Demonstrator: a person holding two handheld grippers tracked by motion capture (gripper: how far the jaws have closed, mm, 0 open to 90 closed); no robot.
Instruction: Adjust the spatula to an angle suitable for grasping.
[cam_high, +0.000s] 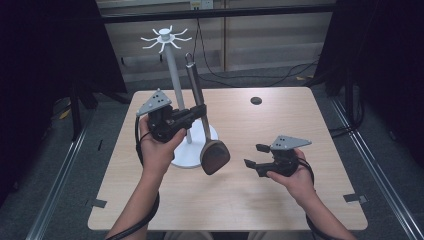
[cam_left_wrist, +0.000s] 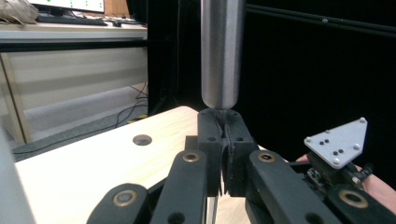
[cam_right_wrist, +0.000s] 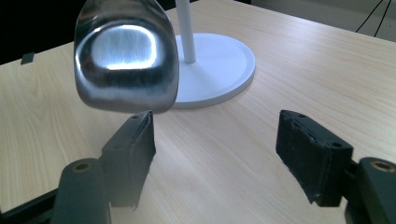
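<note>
Left gripper (cam_high: 200, 111) is clamped on a metal spatula (cam_high: 206, 131), fingers (cam_left_wrist: 209, 140) pressed together around the thin neck just below the round steel handle. The handle rises above the fingers toward the white hook stand (cam_high: 172, 75); the blade hangs below them, clear of the desk (cam_high: 250, 200) and just in front of the stand's round base. In the left gripper view the handle stands nearly upright over the closed fingers.

Right gripper (cam_high: 256, 156) rests low, well to the right of the blade, fingers (cam_right_wrist: 130, 144) spread wide with nothing between them. In the right gripper view the shiny blade (cam_right_wrist: 123, 70) hangs just above and beyond the left-hand finger, the stand base behind it.

Judgement: the step in hand looks like hanging the spatula on one of the stand's hooks by the loop at the handle's end. To do it well:
- keep the clamp firm on the neck; the steel is smooth and the blade end is heavy, so it may swivel between the fingers
- raise until the loop is level with a hook tip, then slide it on sideways
- hooks are thin and the stand is light, so avoid knocking the pole
- right gripper could steady the base or the blade if it swings

Loop size against hook too small to judge here
</note>
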